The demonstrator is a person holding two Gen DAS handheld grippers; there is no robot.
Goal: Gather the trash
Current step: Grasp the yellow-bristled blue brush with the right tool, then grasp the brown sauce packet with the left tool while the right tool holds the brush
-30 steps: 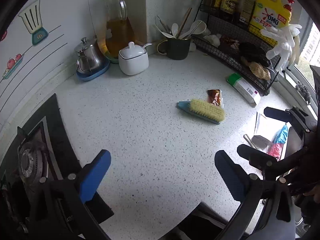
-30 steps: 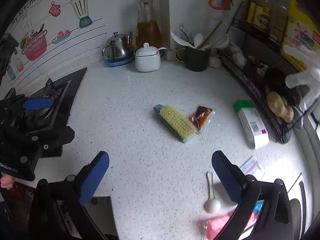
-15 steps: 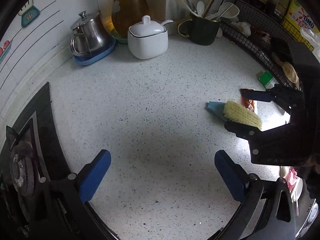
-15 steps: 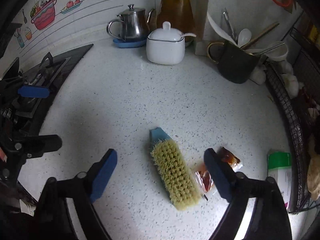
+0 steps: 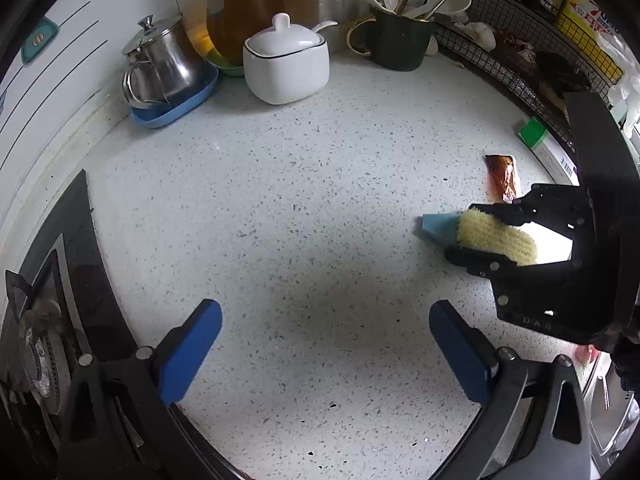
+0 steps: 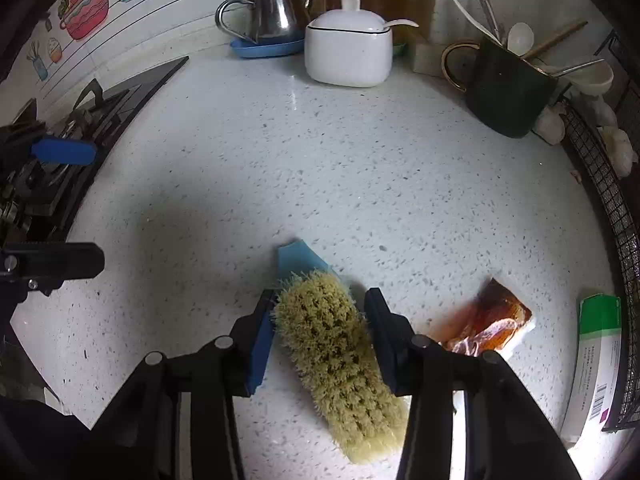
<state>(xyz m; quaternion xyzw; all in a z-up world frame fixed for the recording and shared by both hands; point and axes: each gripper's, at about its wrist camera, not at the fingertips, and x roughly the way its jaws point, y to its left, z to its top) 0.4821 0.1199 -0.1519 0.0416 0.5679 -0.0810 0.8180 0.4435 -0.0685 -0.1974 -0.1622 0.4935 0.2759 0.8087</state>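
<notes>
A scrub brush (image 6: pixel 336 344) with yellow bristles and a blue back lies on the speckled counter (image 6: pixel 320 168). My right gripper (image 6: pixel 320 304) has its fingers on both sides of the brush, closed against it; it also shows in the left wrist view (image 5: pixel 486 232). A brown sauce packet (image 6: pixel 486 324) lies just right of the brush. A green and white box (image 6: pixel 596 356) lies further right. My left gripper (image 5: pixel 326 344) is open and empty above bare counter, left of the brush (image 5: pixel 492 236).
A steel teapot (image 6: pixel 272 8) on a blue tray, a white lidded jar (image 6: pixel 346 52), a dark mug of utensils (image 6: pixel 508 88) and an oil jar (image 5: pixel 240 4) stand at the back. A gas stove (image 5: pixel 44 320) is at left. A wire rack (image 5: pixel 532 48) runs along the right.
My right gripper has moved forward and down over the brush and closed its fingers against its sides. My left gripper has moved forward and lower over the counter, still open.
</notes>
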